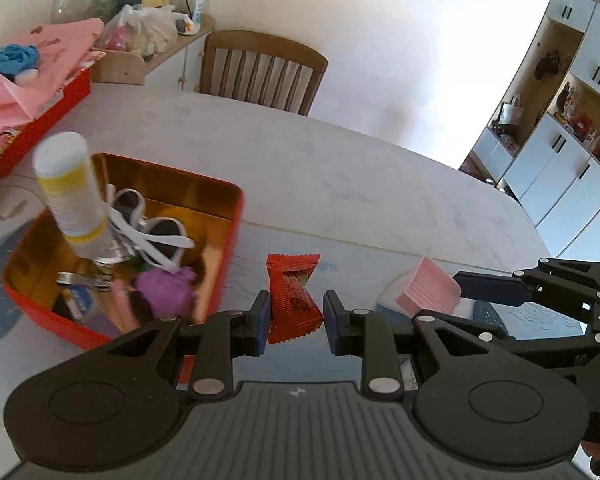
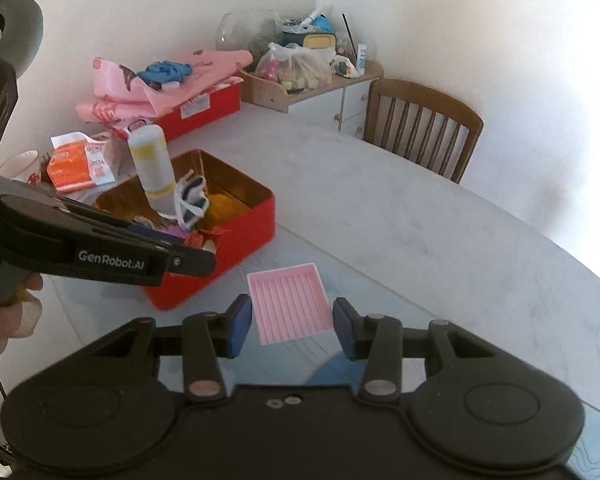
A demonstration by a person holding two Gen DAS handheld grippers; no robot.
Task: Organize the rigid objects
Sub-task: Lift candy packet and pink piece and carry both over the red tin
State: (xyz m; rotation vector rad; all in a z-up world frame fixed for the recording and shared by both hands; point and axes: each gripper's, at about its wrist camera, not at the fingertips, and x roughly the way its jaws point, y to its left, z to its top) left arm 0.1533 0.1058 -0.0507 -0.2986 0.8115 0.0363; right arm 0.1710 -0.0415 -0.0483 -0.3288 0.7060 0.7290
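Note:
My left gripper (image 1: 296, 320) is shut on a red snack packet (image 1: 294, 296), held in the air just right of an open red tin (image 1: 230, 224) with a gold inside. The tin holds a white and yellow bottle (image 1: 70, 196), a white-strapped item, a purple lump and several small things. My right gripper (image 2: 292, 324) is shut on a ribbed pink tray (image 2: 290, 304), its pads against the two side walls. In the left wrist view the pink tray (image 1: 428, 288) hangs tilted above the table. In the right wrist view the red packet (image 2: 204, 236) shows at the left gripper's tip, over the tin (image 2: 260, 220).
A white oval table (image 2: 420, 220) with a wooden chair (image 2: 420, 128) at its far edge. A second red box (image 2: 204, 108) with pink cloth, an orange packet (image 2: 80, 160) and a cluttered wooden shelf (image 2: 300, 80) stand behind the tin. White cabinets (image 1: 560, 168) line the right.

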